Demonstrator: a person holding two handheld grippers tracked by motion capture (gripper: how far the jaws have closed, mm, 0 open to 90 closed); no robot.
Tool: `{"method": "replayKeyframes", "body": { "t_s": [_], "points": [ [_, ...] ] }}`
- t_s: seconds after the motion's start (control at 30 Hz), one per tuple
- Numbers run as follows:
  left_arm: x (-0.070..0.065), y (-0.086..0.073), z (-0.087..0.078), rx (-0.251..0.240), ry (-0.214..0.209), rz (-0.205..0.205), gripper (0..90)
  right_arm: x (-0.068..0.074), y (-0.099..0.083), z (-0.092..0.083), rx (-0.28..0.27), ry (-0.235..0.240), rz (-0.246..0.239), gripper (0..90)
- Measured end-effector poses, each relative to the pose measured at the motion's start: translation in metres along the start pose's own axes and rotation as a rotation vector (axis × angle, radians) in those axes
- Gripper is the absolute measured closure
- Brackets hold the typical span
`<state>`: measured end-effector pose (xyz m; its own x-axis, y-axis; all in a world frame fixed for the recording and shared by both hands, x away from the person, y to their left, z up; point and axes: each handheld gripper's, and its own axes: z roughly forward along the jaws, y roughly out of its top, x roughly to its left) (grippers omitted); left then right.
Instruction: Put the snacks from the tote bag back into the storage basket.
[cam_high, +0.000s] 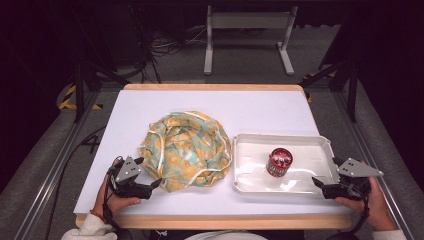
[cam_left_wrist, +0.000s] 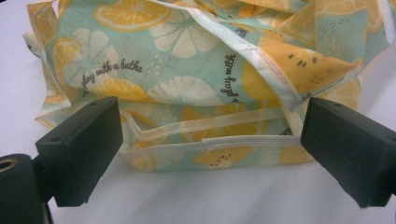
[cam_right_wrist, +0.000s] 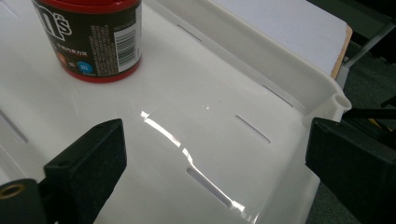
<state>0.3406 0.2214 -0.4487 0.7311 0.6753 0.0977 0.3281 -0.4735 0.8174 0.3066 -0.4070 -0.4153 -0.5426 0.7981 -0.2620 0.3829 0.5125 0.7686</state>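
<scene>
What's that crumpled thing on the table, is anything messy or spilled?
Nothing is spilled or broken. The fruit-print cloth bag lies bunched in a loose heap left of the white tray, its pale straps tangled over it. The red candy jar stands upright in the tray. Both grippers, left and right, are open.

We read "play with a bathe" on the fabric bag (cam_left_wrist: 196, 70); "m's" w/ barcode on the red-lidded jar (cam_right_wrist: 95, 39).

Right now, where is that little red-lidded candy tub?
In the high view, the red-lidded candy tub stands upright inside the white plastic tray, right of the crumpled citrus-print cloth bag.
</scene>
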Motion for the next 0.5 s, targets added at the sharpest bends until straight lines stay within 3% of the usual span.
{"method": "replayKeyframes", "body": {
  "t_s": [0.5],
  "points": [
    [0.0002,0.0006,0.001,0.002,-0.002,-0.002,6.3,0.0031,0.0003,0.0027,0.005,0.007,-0.017,6.3]
  ]
}}
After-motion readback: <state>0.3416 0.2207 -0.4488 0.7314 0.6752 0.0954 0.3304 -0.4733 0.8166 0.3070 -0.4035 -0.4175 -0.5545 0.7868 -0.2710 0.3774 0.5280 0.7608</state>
